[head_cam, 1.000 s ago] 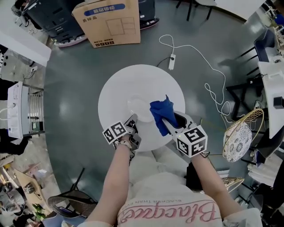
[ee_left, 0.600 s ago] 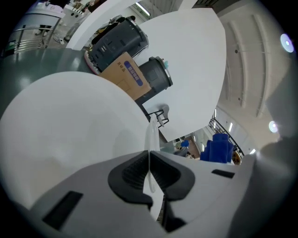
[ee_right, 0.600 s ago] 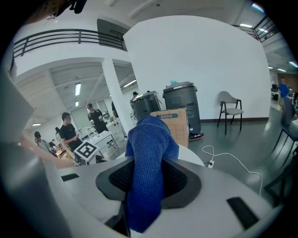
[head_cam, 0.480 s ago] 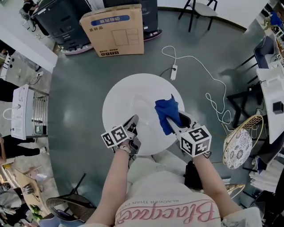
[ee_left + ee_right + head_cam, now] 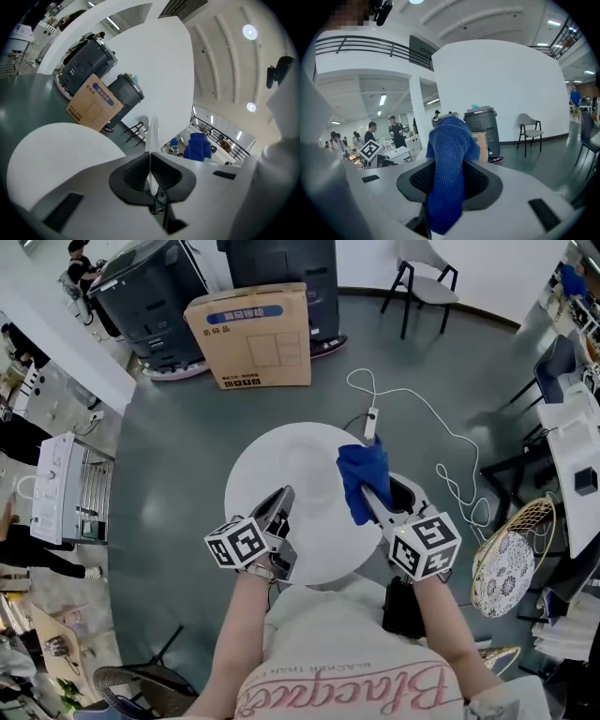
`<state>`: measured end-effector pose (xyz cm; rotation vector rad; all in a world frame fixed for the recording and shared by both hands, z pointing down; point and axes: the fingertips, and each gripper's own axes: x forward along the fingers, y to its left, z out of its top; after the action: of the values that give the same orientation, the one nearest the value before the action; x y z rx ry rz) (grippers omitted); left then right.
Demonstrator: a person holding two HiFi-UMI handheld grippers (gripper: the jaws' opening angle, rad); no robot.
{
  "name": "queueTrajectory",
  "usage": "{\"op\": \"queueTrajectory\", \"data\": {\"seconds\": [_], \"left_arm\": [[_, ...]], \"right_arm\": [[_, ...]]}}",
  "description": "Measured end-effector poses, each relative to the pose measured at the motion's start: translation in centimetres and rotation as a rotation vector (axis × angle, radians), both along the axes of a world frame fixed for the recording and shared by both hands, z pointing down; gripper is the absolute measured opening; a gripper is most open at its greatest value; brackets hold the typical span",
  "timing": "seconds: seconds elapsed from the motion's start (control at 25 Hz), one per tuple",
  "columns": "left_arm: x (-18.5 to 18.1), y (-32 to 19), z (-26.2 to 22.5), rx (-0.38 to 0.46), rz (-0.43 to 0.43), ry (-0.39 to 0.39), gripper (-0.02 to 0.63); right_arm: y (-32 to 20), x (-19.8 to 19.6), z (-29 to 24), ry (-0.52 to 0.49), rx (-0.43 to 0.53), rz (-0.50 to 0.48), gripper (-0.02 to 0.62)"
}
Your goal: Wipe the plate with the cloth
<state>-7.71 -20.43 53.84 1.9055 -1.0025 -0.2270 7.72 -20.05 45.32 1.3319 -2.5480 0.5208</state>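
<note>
Above the round white worktop [image 5: 267, 451], left gripper [image 5: 278, 504] pinching the pale plate [image 5: 153, 131] by its rim, right gripper [image 5: 373, 504] clamped on the bunched blue cloth [image 5: 361, 476].

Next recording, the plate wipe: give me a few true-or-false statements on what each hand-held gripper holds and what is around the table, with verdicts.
1. The left hand-held gripper is shut on the edge of the plate. True.
2. The right hand-held gripper is empty. False: it is shut on the cloth.
3. The cloth is red. False: it is blue.
4. A cardboard box stands on the floor beyond the table. True.
5. The table is square. False: it is round and white.
</note>
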Motion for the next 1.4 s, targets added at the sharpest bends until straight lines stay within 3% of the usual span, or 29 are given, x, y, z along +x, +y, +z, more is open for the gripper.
{"op": "queueTrajectory", "data": {"seconds": [0.32,0.64,0.96,1.16,1.4], "left_arm": [[0.2,0.7,-6.6,0.146,0.016,-0.049,0.015],[0.1,0.9,-10.7,0.233,0.028,-0.153,0.016],[0.3,2.1,-11.7,0.26,0.03,-0.184,0.015],[-0.7,2.9,-11.8,0.262,0.021,-0.176,0.015],[-1.3,3.1,-11.5,0.255,0.013,-0.173,0.015]], "right_arm": [[0.3,-0.5,-4.7,-0.049,0.113,-0.018,0.147],[0.6,-6.9,-10.9,-0.102,0.279,-0.168,0.147],[0.4,-12.9,-10.2,0.01,0.348,-0.295,0.147],[-0.6,-12.8,-8.9,0.072,0.35,-0.262,0.147],[-2.4,-9.6,-7.7,0.099,0.309,-0.158,0.147]]}}
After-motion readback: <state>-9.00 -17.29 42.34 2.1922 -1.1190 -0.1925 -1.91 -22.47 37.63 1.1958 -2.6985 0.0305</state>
